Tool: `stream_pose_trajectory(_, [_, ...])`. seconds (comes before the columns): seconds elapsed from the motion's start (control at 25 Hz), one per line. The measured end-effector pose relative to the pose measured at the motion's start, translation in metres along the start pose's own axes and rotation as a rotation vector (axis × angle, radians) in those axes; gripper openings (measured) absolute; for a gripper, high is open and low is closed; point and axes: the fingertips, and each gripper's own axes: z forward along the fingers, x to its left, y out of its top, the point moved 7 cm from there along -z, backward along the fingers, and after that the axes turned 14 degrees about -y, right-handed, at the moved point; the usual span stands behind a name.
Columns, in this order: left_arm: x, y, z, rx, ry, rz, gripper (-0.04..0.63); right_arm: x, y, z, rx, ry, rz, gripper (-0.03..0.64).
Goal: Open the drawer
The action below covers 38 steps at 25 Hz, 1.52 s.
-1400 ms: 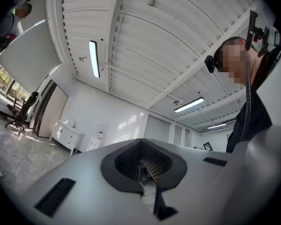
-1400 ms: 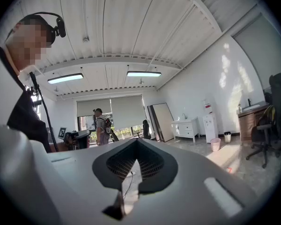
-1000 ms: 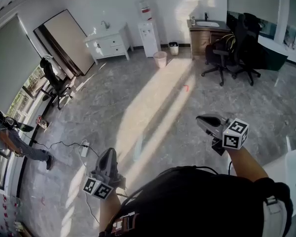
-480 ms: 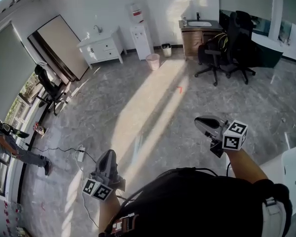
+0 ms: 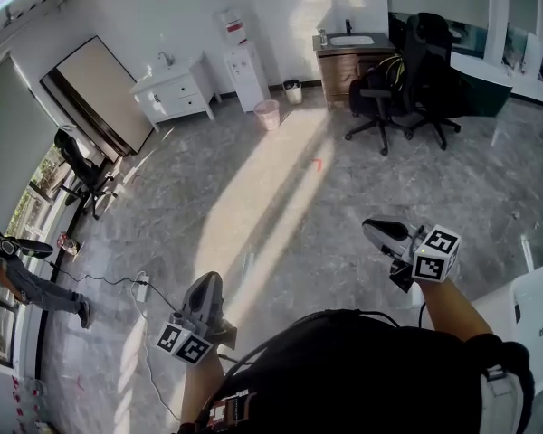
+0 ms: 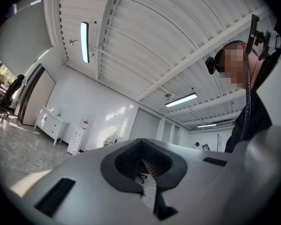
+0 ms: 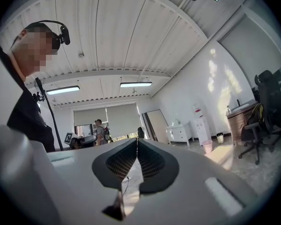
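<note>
Beside water dispenser [image 5: 245, 69], white drawer cabinet [image 5: 176, 96].

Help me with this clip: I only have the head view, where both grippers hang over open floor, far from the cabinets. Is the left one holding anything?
Observer: No. Its own view shows the left gripper with its jaws together and nothing between them.
Operator: And the right one?
Observer: The same. In its own view the right gripper is shut and empty.
Operator: Is the bright band on the floor the only light in the room?
Observer: No. The left gripper view shows a lit strip lamp overhead, which the head view never takes in.
</note>
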Motion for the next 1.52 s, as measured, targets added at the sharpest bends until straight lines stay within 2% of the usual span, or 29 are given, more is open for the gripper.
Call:
stream_pose_trajectory(0.28, [0.0, -0.007, 0.024, 0.036, 0.002, -0.013, 0.002, -0.025, -0.009, 0.001, 0.014, 0.01, 0.048, 0.005])
stream_pose_trajectory(0.56, [0.046, -0.013, 0.026, 0.032, -0.015, -0.032, 0.002, -0.028, -0.02, 0.041, 0.033, 0.014, 0.036, 0.005])
stream_pose_trajectory(0.8, [0.124, 0.009, 0.013, 0.008, -0.06, -0.039, 0.002, -0.012, -0.013, 0.106, 0.015, -0.036, 0.012, 0.006])
stream_pose_trajectory(1.08, [0.221, 0.068, -0.021, -0.021, -0.087, -0.014, 0.002, 0.035, 0.006, 0.218, -0.017, -0.038, -0.02, 0.005])
stream_pose_trajectory(1.24, [0.268, 0.088, -0.058, -0.024, -0.064, -0.002, 0.002, 0.064, 0.002, 0.281, -0.01, -0.018, -0.035, 0.005])
stream_pose_trajectory(1.52, [0.338, 0.107, -0.108, -0.025, 0.021, 0.016, 0.002, 0.09, -0.006, 0.378, 0.025, 0.026, -0.049, 0.005])
